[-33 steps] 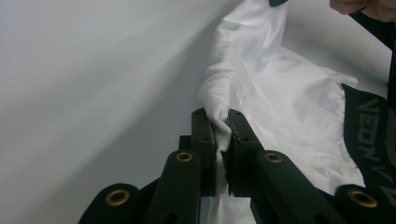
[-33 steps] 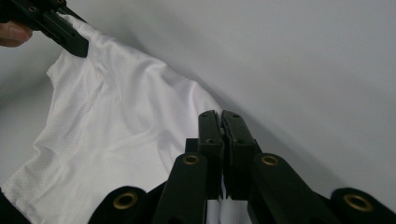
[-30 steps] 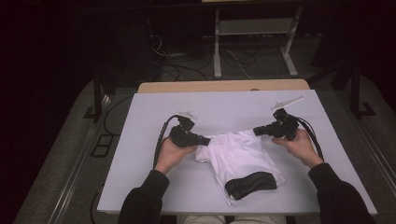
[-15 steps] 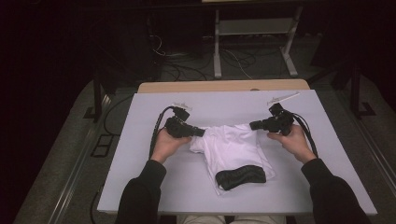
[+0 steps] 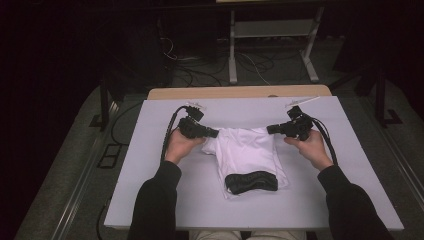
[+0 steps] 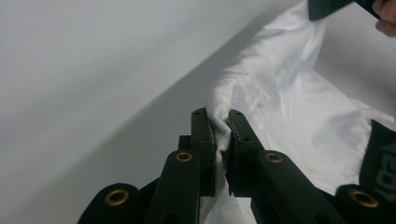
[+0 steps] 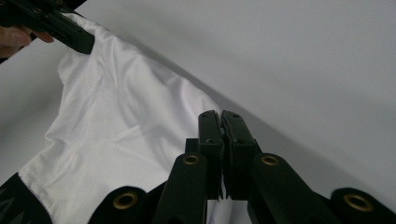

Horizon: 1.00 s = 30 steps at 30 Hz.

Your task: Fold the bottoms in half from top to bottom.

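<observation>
A white garment (image 5: pixel 248 152) with a black waistband (image 5: pixel 251 182) lies in the middle of the pale table (image 5: pixel 150 200), its band end towards the person. My left gripper (image 5: pixel 214 133) is shut on the garment's far left corner; the left gripper view has white cloth (image 6: pixel 280 93) bunched between the jaws at my left gripper (image 6: pixel 223 123). My right gripper (image 5: pixel 270 129) is shut on the far right corner, and the white fabric (image 7: pixel 126 121) runs from my right gripper (image 7: pixel 220 122) towards the other gripper. The far edge is stretched between the two.
Cables (image 5: pixel 170 132) trail from both grippers across the table. A wooden edge (image 5: pixel 240 92) runs along the table's far side. Beyond it the dark floor holds cables and a white stand (image 5: pixel 270 35). Rails flank the table.
Both grippers have moved away from the person towards the table's far side, and the garment has been dragged along with them, its black band included.
</observation>
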Each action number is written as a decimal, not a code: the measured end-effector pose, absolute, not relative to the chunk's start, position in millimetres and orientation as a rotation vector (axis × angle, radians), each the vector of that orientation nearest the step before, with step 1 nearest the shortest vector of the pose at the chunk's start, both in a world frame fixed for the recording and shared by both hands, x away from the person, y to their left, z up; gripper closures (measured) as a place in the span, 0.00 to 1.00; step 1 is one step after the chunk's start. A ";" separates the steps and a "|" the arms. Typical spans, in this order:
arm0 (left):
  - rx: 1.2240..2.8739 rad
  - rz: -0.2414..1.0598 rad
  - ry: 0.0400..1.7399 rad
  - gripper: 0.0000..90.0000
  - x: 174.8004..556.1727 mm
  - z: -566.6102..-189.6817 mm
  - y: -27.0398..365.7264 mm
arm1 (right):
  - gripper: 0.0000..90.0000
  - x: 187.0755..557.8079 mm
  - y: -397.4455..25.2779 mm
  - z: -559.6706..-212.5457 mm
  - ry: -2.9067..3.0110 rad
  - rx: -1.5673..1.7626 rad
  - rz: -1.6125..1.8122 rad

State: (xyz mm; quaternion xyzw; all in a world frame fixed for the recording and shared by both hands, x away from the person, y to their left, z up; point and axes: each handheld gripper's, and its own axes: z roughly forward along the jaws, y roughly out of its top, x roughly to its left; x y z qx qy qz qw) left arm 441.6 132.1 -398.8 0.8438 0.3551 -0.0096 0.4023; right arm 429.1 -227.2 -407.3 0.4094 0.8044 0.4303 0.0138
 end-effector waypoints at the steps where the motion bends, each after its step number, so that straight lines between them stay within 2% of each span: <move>1: 2.129 -0.021 0.901 0.91 442.9 -398.7 132.3 | 0.95 430.1 -227.3 -407.9 2.498 1.279 1.344; 12: 2.123 0.004 0.900 0.91 462.2 -402.3 128.5 | 0.95 443.1 -232.1 -416.5 2.442 1.334 1.397; 23: 2.048 0.094 0.953 0.90 477.1 -417.6 127.8 | 0.95 457.3 -230.1 -419.6 2.388 1.339 1.410; 30: 1.980 0.085 0.982 0.89 486.5 -427.6 127.1 | 0.94 463.8 -233.1 -427.3 2.347 1.380 1.437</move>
